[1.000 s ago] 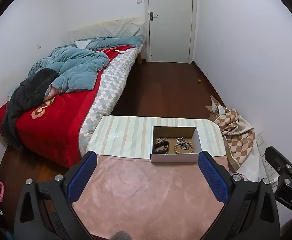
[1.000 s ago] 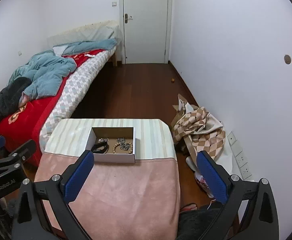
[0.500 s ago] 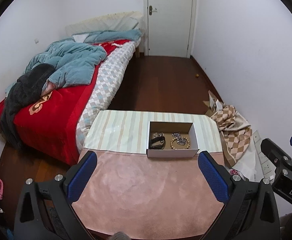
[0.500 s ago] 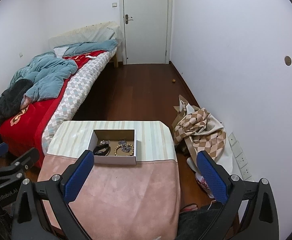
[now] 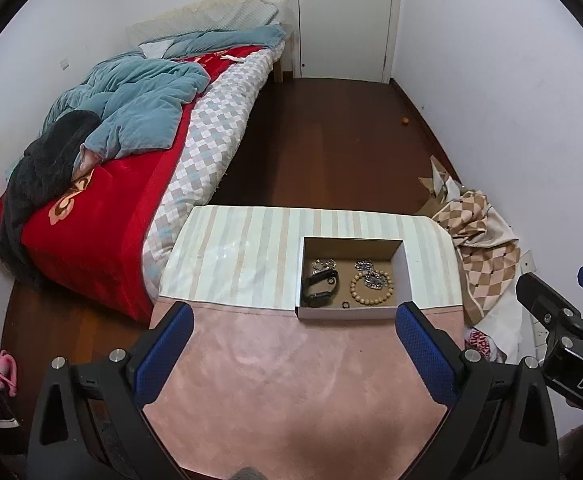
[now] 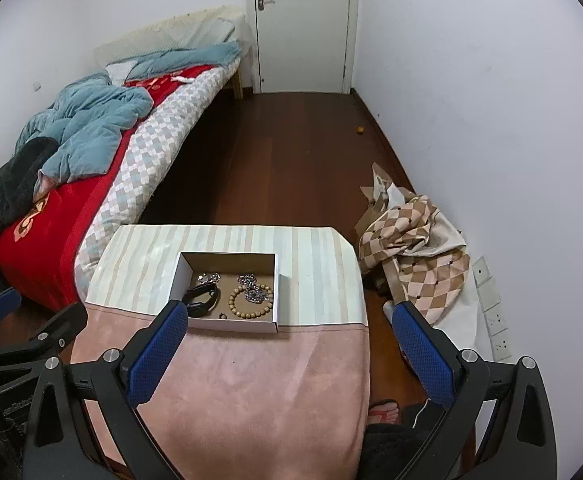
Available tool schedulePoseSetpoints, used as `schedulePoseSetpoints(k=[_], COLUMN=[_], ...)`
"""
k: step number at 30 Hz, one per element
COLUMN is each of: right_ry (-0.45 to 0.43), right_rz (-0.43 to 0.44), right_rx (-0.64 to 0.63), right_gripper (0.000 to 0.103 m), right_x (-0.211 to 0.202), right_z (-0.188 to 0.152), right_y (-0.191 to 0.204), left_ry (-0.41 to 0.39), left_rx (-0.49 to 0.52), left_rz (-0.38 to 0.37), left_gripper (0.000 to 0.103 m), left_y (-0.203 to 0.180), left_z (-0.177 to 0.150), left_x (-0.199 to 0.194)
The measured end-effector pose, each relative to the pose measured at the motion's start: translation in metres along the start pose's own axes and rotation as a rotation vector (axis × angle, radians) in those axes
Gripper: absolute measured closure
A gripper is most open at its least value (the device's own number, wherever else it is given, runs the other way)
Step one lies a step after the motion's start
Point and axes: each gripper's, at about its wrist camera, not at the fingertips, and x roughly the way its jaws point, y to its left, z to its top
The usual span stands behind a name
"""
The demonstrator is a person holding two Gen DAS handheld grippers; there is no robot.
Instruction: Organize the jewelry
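Both grippers are pulling back from the table, the shallow white-walled cardboard box (image 5: 351, 314) sitting lower and smaller in view than a second ago. The left gripper (image 5: 291, 350) and right gripper (image 6: 287, 346) are hanging wide apart and empty. The wooden bead bracelet (image 5: 371, 289), black band (image 5: 322, 282) and silver chains (image 6: 252, 287) are lying inside the box on the striped cloth (image 5: 243, 256), suggesting the sorting is finishing.

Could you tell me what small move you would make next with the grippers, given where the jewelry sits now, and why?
I would probably ease the right gripper forward and down toward the cardboard box. Both grippers are open and empty above the pink cloth, short of the box. The bead bracelet, black band and silver chains lie bunched inside it, nearest the right gripper's line.
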Motion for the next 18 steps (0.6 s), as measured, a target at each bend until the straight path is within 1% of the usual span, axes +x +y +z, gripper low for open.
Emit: schedulePoseSetpoints(k=[8, 18], right_ry=[0.048, 0.077], right_rz=[-0.012, -0.030], right_rx=[-0.011, -0.014], right_gripper=[0.000, 0.000], right_x=[0.026, 0.036], right_z=[0.013, 0.013], right_y=[0.006, 0.003], left_ry=[0.028, 0.043], left_rx=[0.011, 0.012], left_rz=[0.011, 0.003], left_gripper=[0.000, 0.000], left_y=[-0.004, -0.009], left_z=[0.016, 0.018], left_x=[0.017, 0.021])
